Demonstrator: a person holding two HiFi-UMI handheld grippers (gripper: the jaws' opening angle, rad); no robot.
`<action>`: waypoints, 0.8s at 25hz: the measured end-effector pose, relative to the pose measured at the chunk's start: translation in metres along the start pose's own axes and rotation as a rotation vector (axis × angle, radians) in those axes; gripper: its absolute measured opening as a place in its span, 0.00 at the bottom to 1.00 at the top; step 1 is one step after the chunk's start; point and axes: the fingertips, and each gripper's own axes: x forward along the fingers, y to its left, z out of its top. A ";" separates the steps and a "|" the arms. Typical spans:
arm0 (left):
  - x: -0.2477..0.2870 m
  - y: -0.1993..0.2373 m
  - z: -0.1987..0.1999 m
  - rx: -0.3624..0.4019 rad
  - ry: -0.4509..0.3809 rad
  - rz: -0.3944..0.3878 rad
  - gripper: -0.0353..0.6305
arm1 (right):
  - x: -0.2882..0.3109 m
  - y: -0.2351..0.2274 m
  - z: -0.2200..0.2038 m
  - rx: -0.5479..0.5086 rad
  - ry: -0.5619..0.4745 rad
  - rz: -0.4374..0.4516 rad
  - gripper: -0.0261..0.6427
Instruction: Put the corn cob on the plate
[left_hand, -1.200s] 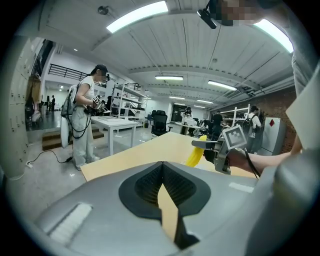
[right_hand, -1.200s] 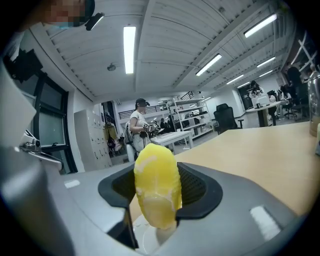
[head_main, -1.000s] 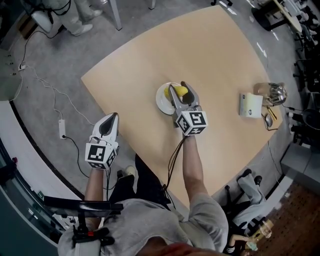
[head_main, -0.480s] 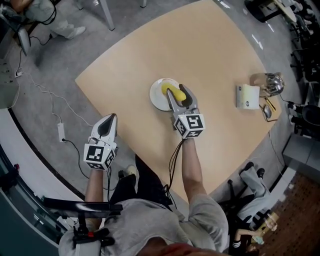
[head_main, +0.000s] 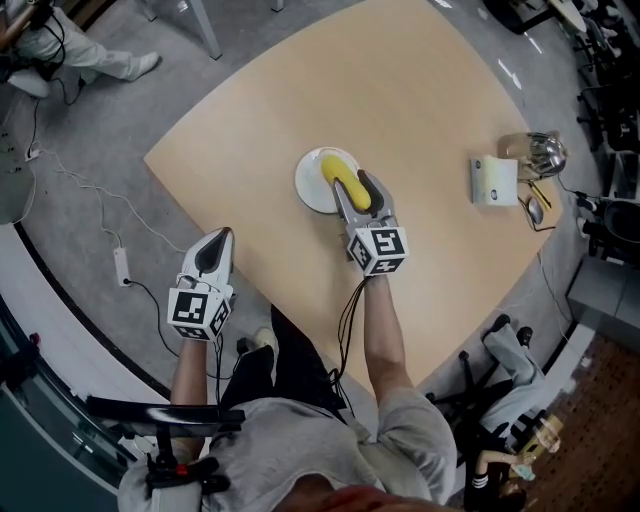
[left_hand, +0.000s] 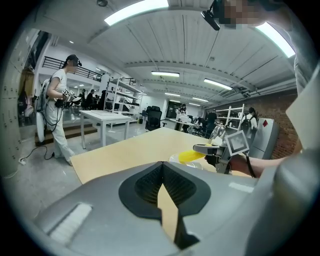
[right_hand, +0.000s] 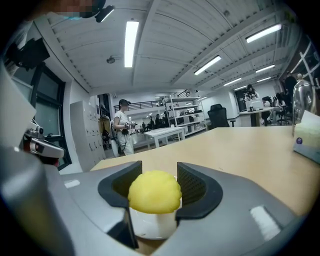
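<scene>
The yellow corn cob lies lengthwise between the jaws of my right gripper, which is shut on it. It hangs over the small white plate near the middle of the wooden table. In the right gripper view the cob's rounded end fills the gap between the jaws, with the plate just below. My left gripper is shut and empty, off the table's near left edge. From the left gripper view, the cob shows far off above the plate.
A white box and a shiny glass and metal vessel stand near the table's right edge. Cables and a power strip lie on the floor to the left. A chair base is at the lower right.
My right gripper has carried the cob a little further over the plate. The left gripper has stayed put.
</scene>
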 end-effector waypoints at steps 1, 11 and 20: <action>-0.001 0.000 -0.001 0.000 0.001 0.000 0.08 | 0.000 0.000 -0.002 -0.001 0.002 -0.005 0.38; -0.005 0.002 -0.009 -0.003 0.012 0.003 0.08 | 0.000 -0.001 -0.020 -0.011 0.034 -0.021 0.37; -0.006 0.000 -0.012 -0.005 0.020 0.002 0.08 | 0.001 -0.004 -0.027 -0.004 0.058 -0.035 0.33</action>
